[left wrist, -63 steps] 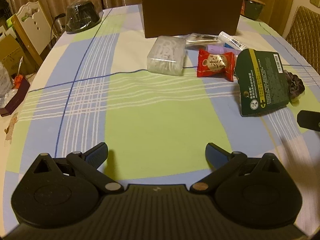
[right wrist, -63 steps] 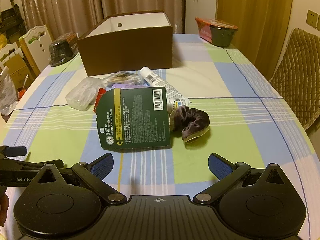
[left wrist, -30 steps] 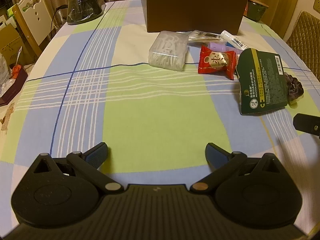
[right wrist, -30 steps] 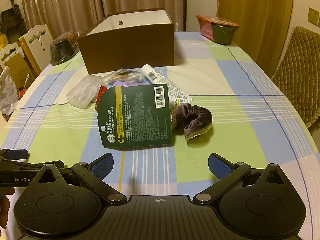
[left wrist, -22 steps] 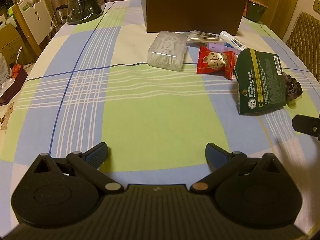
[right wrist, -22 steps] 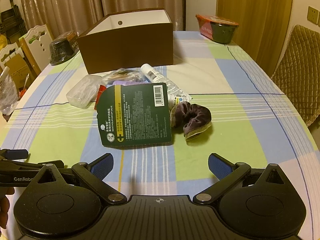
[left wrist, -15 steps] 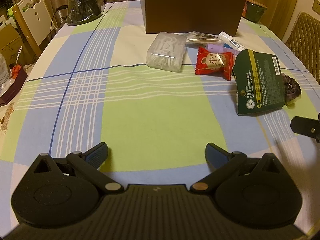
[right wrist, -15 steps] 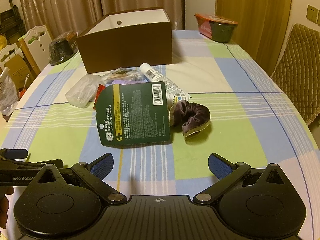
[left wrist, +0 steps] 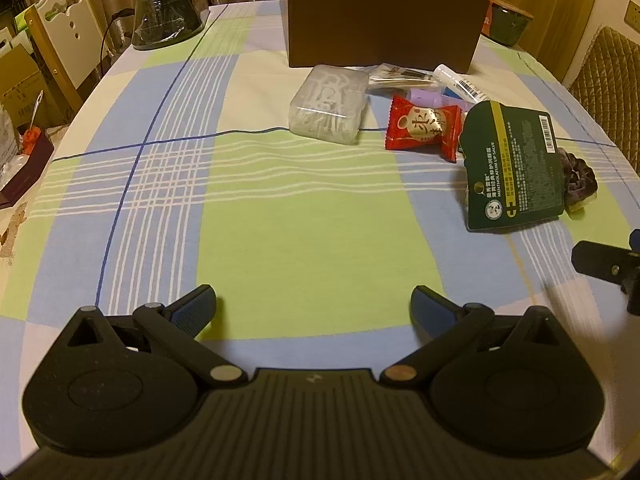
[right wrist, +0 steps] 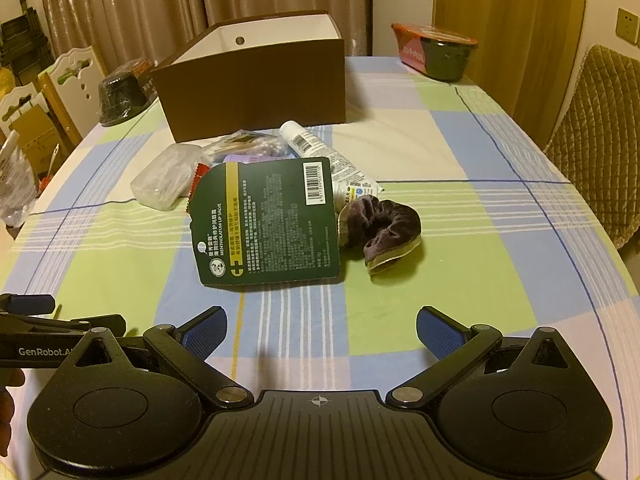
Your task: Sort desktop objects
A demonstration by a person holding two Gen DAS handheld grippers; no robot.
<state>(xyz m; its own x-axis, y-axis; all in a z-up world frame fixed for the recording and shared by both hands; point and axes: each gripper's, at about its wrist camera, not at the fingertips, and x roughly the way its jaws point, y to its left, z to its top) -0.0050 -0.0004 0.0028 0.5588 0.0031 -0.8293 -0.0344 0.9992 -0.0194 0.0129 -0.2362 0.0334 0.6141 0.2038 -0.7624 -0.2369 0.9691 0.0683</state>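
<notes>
A brown open box [right wrist: 256, 80] stands at the back of the checked tablecloth; it also shows in the left wrist view [left wrist: 384, 20]. In front of it lie a clear plastic case [left wrist: 330, 102], a red candy packet [left wrist: 422, 126], a green lip-salve card [right wrist: 268, 224], a white tube [right wrist: 328, 160], a bag of cotton swabs [right wrist: 248, 146] and a dark purple scrunchie [right wrist: 380, 224]. My left gripper [left wrist: 314, 310] is open and empty over bare cloth, well short of the items. My right gripper [right wrist: 320, 332] is open and empty, just short of the green card.
A wrapped dark bowl [left wrist: 166, 12] sits at the back left and a red-lidded bowl [right wrist: 436, 50] at the back right. White chairs [left wrist: 64, 44] stand left of the table, a padded chair [right wrist: 600, 120] right. The left gripper's side shows in the right wrist view [right wrist: 40, 344].
Both grippers have drifted slightly; the items sit a little more to the left in each view. Both grippers stay open and nothing on the table has moved.
</notes>
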